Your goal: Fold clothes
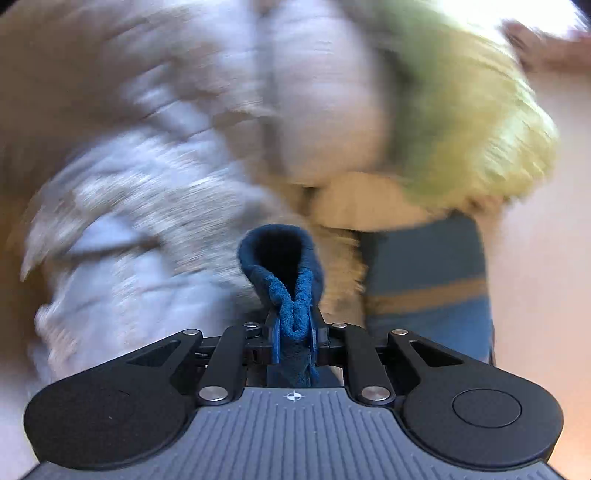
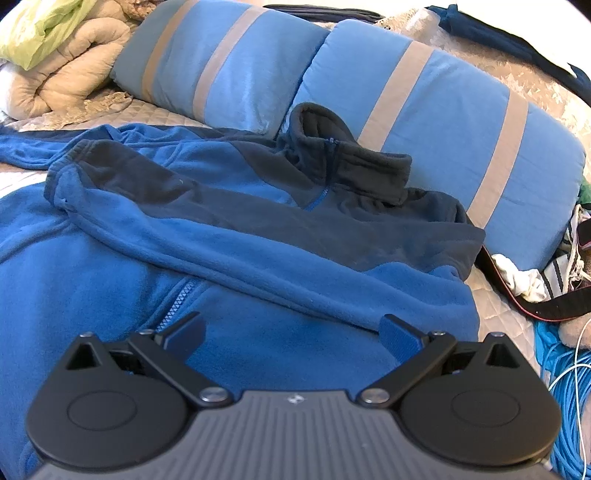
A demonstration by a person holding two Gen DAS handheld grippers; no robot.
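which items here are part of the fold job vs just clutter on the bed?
Job:
- blue fleece jacket, sleeve laid across its front
- left gripper, shut on blue fleece
- right gripper, open above the jacket

Clutter:
- two striped blue pillows
- beige comforter
- green cloth
- blue cable
- black strap

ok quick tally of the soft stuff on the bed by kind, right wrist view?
Striped blue pillows: 2
Blue fleece jacket: 1
Beige comforter: 1
Green cloth: 1
Total: 5
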